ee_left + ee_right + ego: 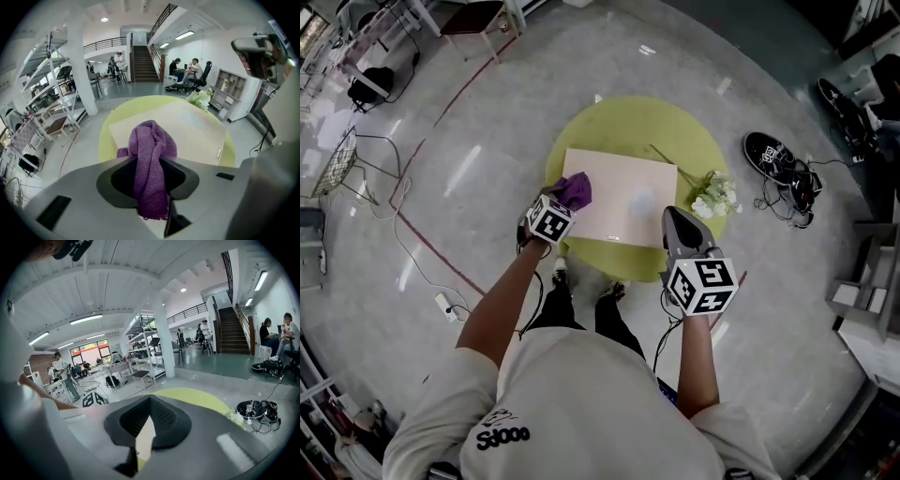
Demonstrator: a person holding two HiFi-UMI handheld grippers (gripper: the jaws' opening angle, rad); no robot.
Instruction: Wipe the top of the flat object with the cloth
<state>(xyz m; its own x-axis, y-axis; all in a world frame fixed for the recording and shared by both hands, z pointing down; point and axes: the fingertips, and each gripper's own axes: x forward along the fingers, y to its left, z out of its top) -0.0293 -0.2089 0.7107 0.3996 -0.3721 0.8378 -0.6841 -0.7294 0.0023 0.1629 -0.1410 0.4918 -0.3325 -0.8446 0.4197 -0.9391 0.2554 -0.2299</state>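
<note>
A flat beige board (623,220) lies on a round yellow-green table (619,122). A purple cloth (576,189) rests bunched on the board's near-left corner, and my left gripper (566,200) is shut on it. In the left gripper view the cloth (151,150) hangs between the jaws, with the board (192,126) stretching beyond. A faint pale patch (640,199) shows mid-board. My right gripper (671,215) hovers over the board's near-right edge, jaws shut and holding nothing. Its own view shows a sliver of board (145,439) through the narrow slit.
White flowers (715,195) lie on the table's right side, beside the board. Black shoes and cables (780,159) sit on the floor to the right. A wire chair (337,159) and a power strip (445,305) are on the left floor. People sit far off (185,70).
</note>
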